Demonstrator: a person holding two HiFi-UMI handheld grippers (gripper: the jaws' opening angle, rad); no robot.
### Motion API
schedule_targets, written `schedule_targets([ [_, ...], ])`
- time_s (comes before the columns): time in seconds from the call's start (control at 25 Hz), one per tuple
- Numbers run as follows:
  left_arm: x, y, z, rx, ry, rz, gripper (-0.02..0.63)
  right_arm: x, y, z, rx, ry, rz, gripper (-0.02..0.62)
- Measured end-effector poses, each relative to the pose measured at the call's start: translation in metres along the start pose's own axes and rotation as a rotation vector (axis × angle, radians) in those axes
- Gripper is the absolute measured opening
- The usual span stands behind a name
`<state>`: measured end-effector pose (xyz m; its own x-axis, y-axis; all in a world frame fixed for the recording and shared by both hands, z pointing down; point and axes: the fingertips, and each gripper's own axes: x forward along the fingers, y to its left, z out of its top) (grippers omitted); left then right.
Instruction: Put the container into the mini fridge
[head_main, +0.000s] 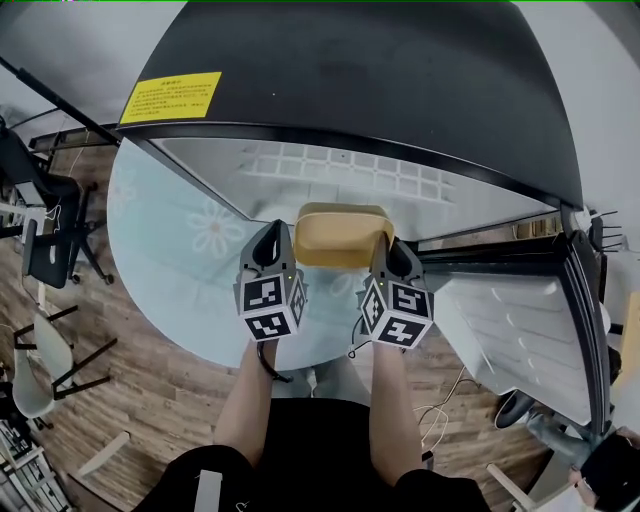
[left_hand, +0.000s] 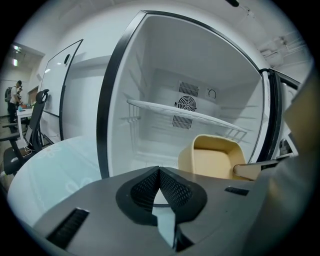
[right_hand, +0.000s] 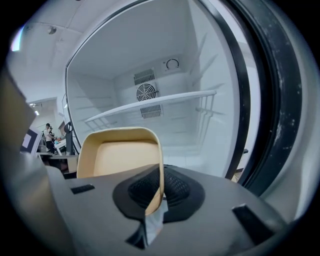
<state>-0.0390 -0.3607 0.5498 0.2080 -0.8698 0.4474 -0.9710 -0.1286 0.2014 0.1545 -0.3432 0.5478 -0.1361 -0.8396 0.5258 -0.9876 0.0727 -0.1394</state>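
Observation:
A tan open container (head_main: 340, 236) hangs in front of the open mini fridge (head_main: 340, 70). My right gripper (head_main: 392, 250) is shut on its right rim; in the right gripper view the rim (right_hand: 159, 165) runs between the black pads. My left gripper (head_main: 272, 232) sits just left of the container, its jaws shut with nothing between them (left_hand: 159, 172). In the left gripper view the container (left_hand: 212, 157) shows to the right, before the white fridge interior with its wire shelf (left_hand: 190, 116). The same shelf (right_hand: 150, 104) crosses above the container (right_hand: 125, 155) in the right gripper view.
The fridge stands on a round glass table (head_main: 180, 260) with a flower pattern. Its door (head_main: 520, 320) swings out to the right. Chairs (head_main: 45, 240) stand on the wood floor at left. A whiteboard (left_hand: 65, 90) and a distant person (left_hand: 16, 97) are at far left.

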Motion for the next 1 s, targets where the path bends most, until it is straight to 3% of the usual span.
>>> schedule_targets([
  [1.0,0.062,0.01,-0.015,0.034,0.076,-0.007,0.012,0.06,-0.014,-0.015,0.046,0.087,-0.048,0.008],
])
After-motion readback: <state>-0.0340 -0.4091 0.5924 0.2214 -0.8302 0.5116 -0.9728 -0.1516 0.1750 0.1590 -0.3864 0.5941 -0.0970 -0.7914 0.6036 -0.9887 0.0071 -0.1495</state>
